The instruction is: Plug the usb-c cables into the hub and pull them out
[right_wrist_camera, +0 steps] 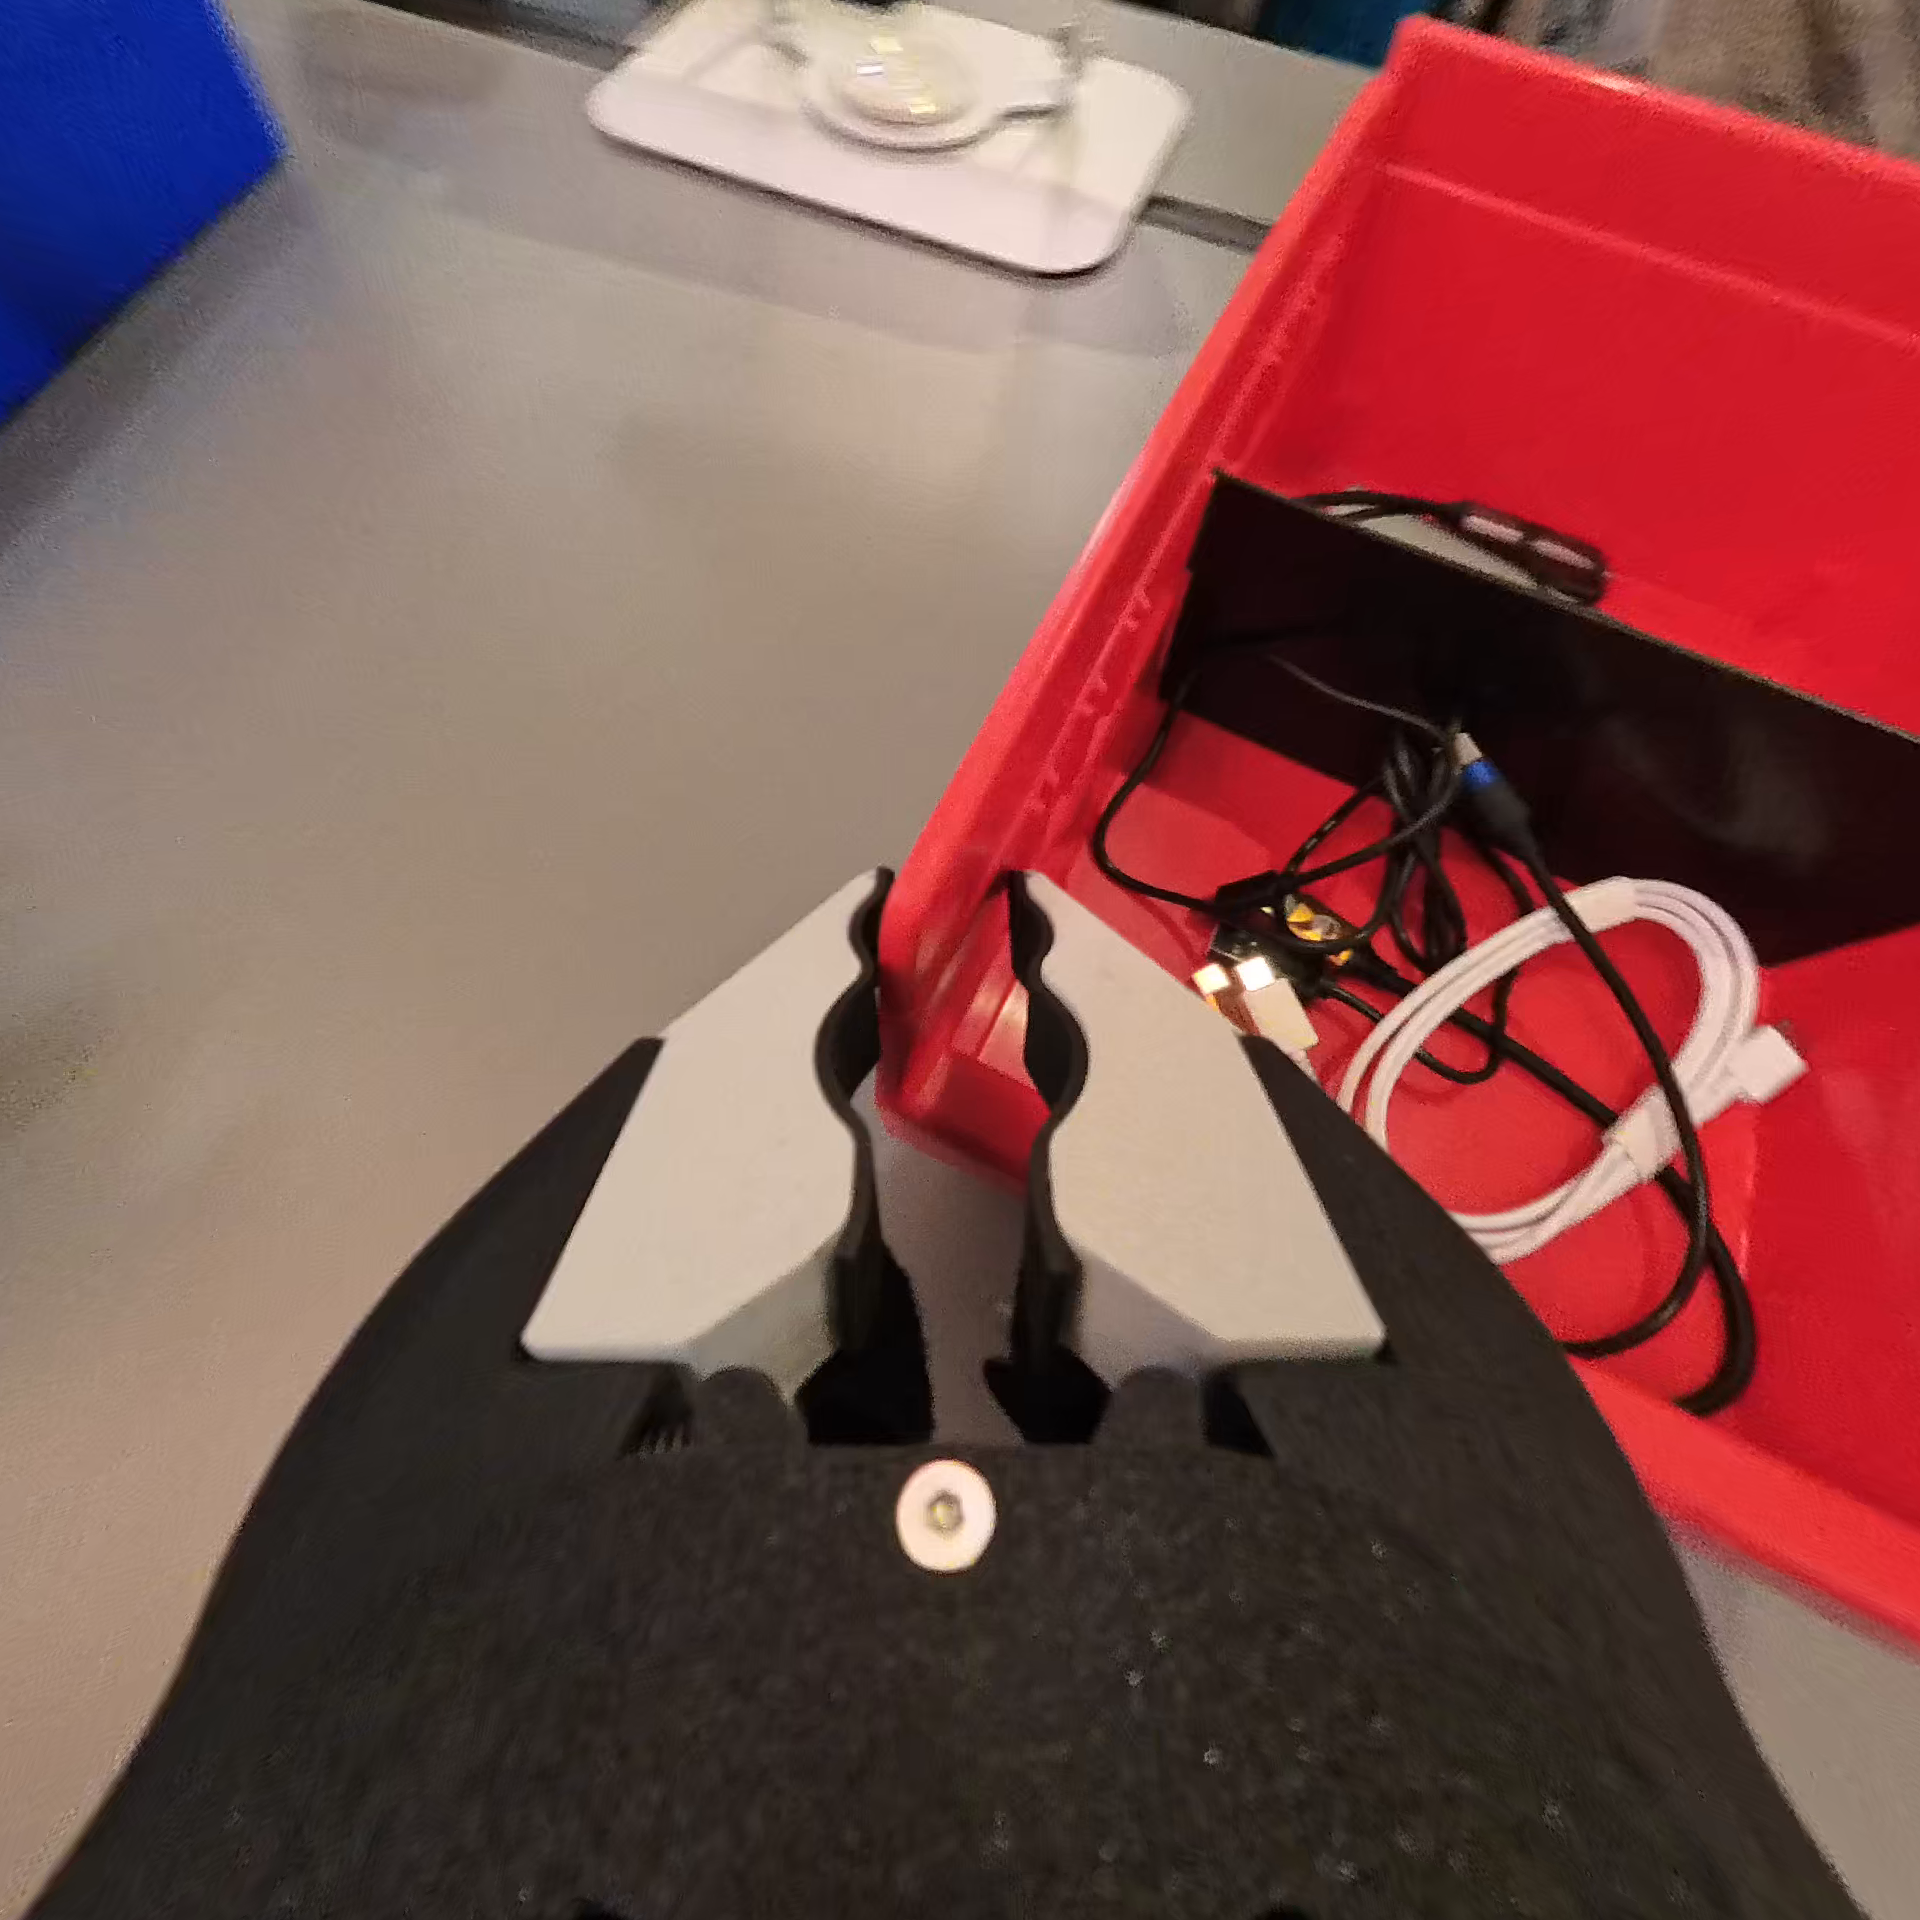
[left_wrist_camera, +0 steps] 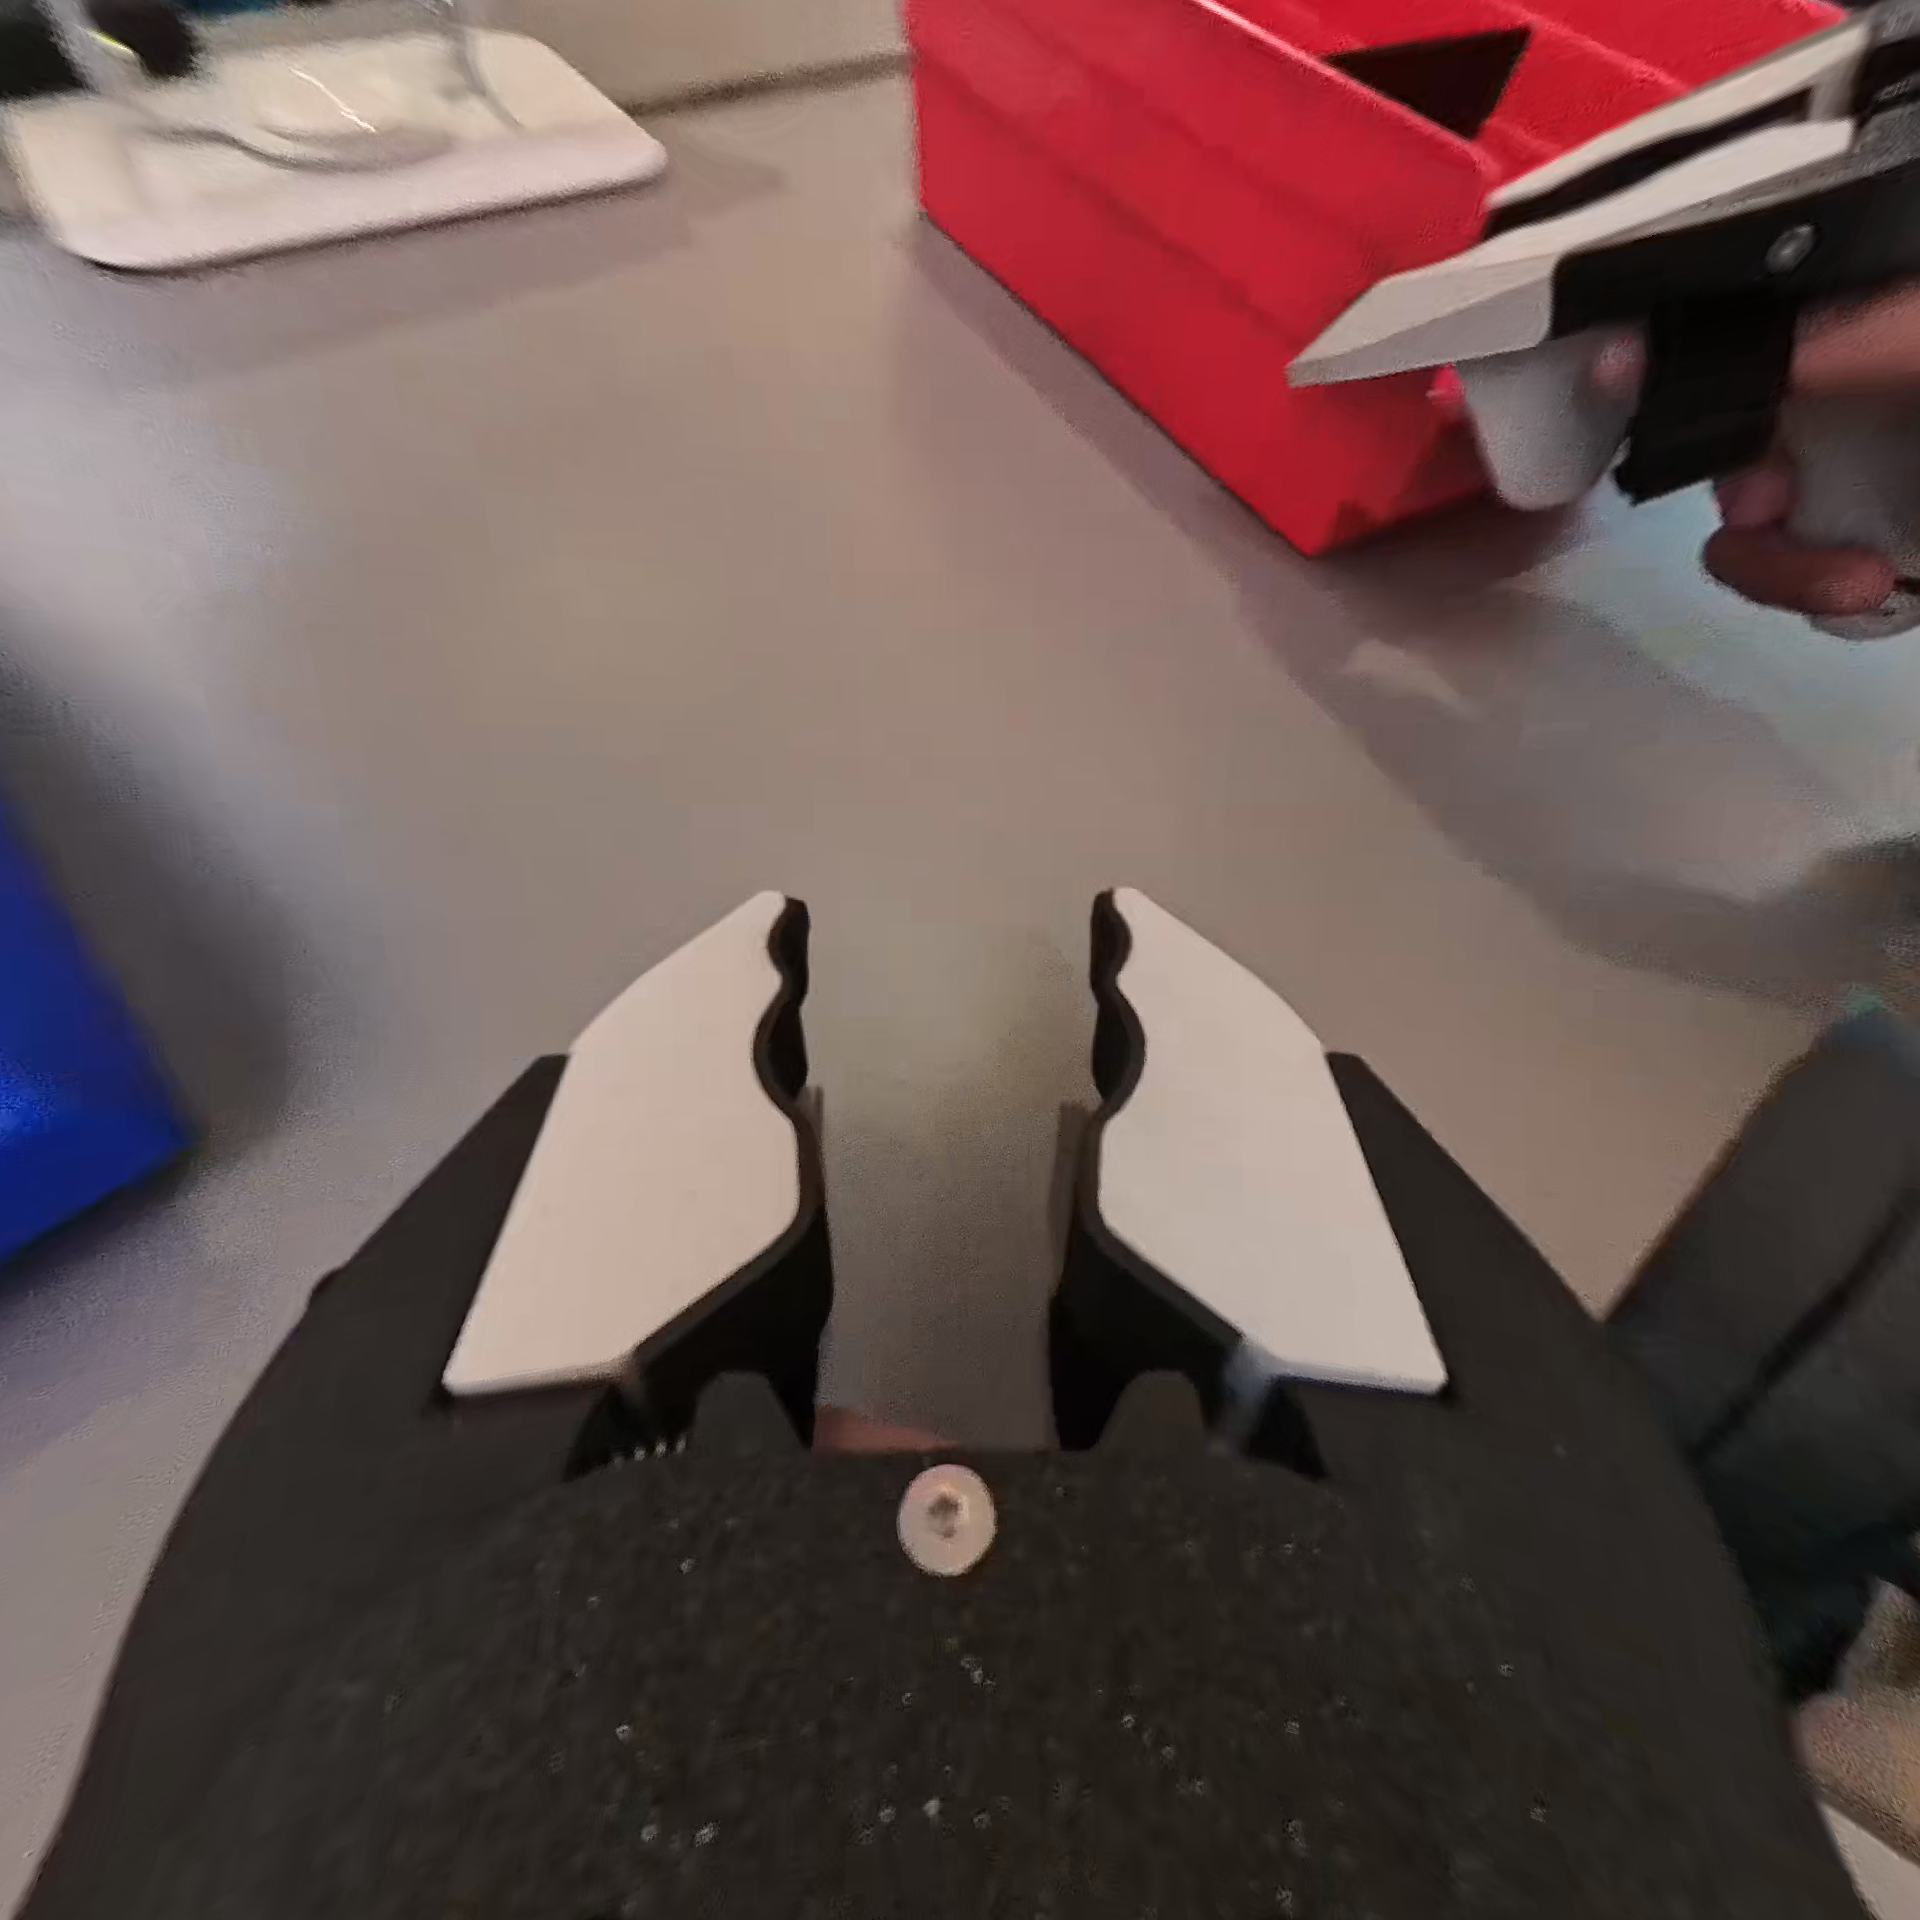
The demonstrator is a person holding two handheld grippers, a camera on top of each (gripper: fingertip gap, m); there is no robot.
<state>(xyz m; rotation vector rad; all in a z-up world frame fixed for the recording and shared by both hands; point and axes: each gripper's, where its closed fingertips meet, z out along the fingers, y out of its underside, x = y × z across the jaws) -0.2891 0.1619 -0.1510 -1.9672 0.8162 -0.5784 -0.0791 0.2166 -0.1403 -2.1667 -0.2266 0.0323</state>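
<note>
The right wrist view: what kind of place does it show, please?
Probably a work table in a lab or workshop, though not certain. A smooth grey table carries a red bin holding a coiled white cable and tangled black cables. A blue bin and a white tray stand farther away.

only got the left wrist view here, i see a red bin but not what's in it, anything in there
Observer: Yes. The right wrist view looks into the red bin, and a coiled white cable lies on its floor.
Operator: any other cables
Observer: A tangle of black cables lies beside the white one, partly over it.
Operator: is the bin one open space
Observer: No, a black divider crosses it, and the cables lie on its near side.
Operator: right gripper holding anything
Observer: No. The right gripper has its jaws open and empty, poised at the bin's near corner.
</note>
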